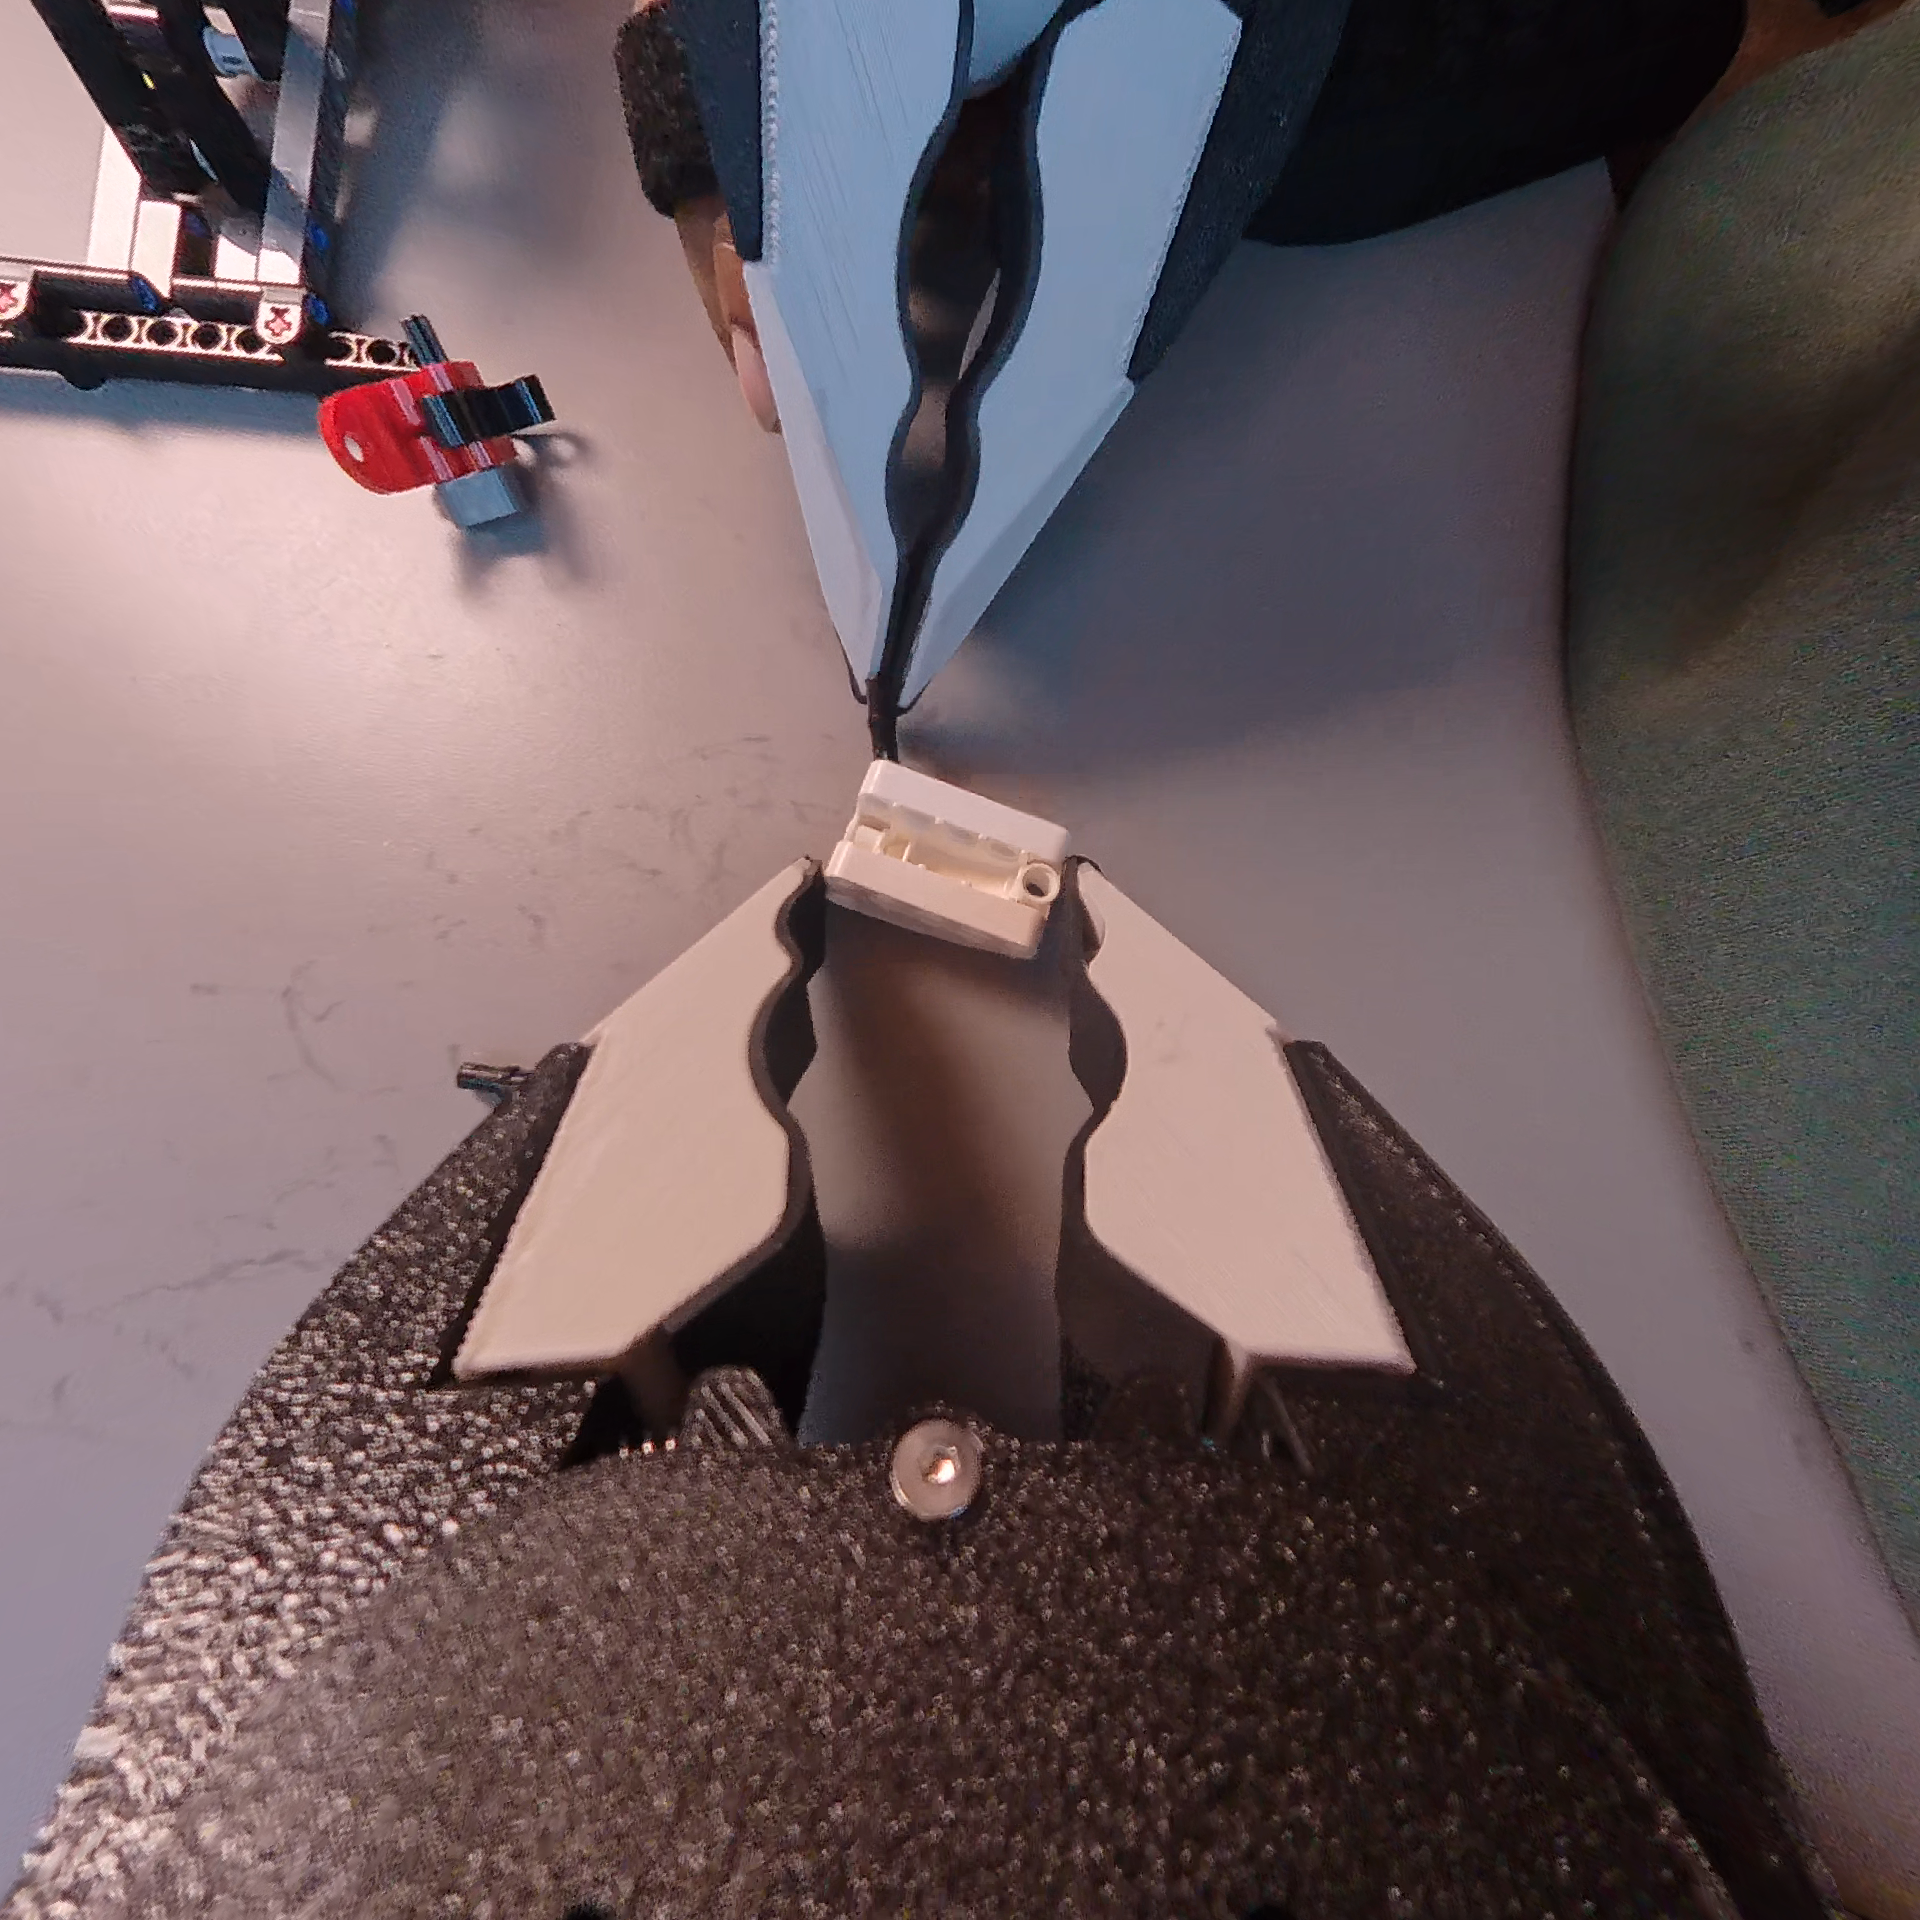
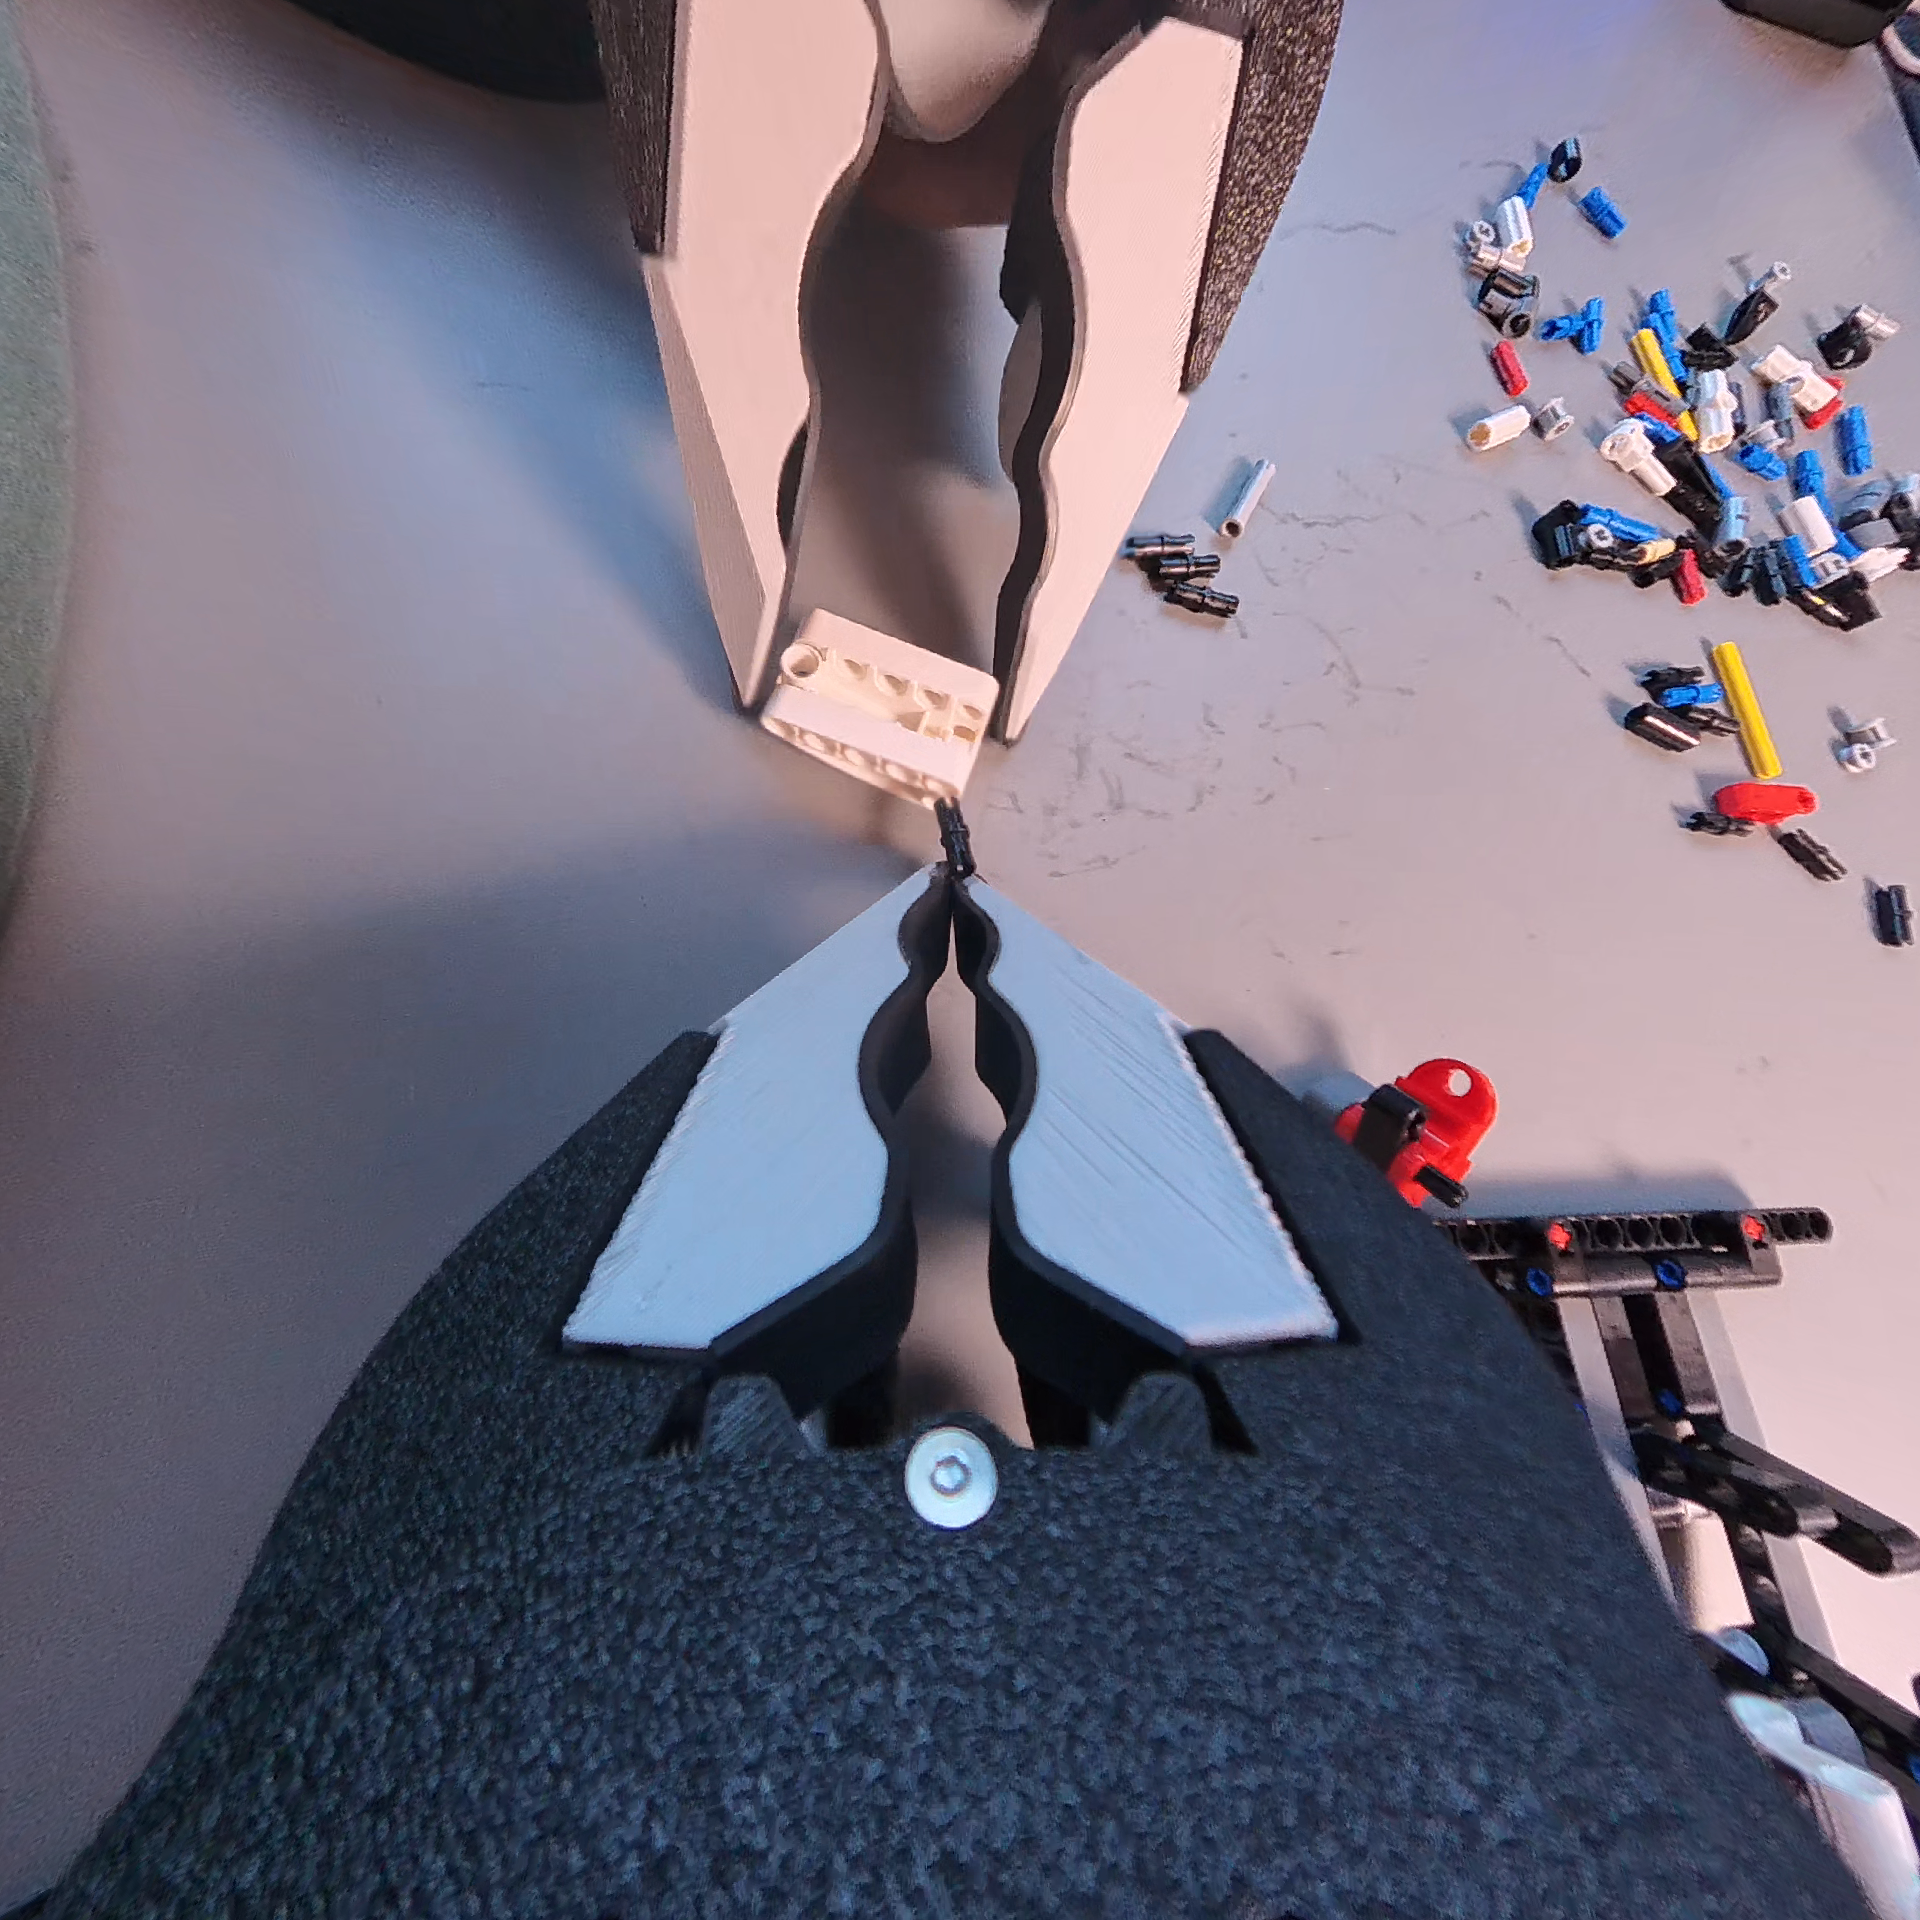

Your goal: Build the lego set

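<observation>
My left gripper (image 1: pixel 943 883) is shut on a white lego block (image 1: pixel 951 862) with pin holes, held just above the grey table; the block also shows in the right wrist view (image 2: pixel 883 707). My right gripper (image 2: pixel 951 878) is shut on a small black pin (image 2: pixel 952 831) whose free end points at the white block's edge, touching or nearly so. The two grippers face each other tip to tip. In the left wrist view the right gripper (image 1: pixel 883 696) comes down from the top, its pin (image 1: pixel 883 738) at the block's far edge.
A black lego frame (image 1: pixel 177 260) with a red and black piece (image 1: pixel 426 436) lies far left of the left gripper; both also show in the right wrist view (image 2: pixel 1662 1309) (image 2: pixel 1423 1127). A pile of small loose parts (image 2: pixel 1714 447) lies at the far right. Three black pins (image 2: pixel 1184 566) lie nearer. A green chair (image 1: pixel 1766 727) borders the table. About 4 cm separates my left fingertips from my right.
</observation>
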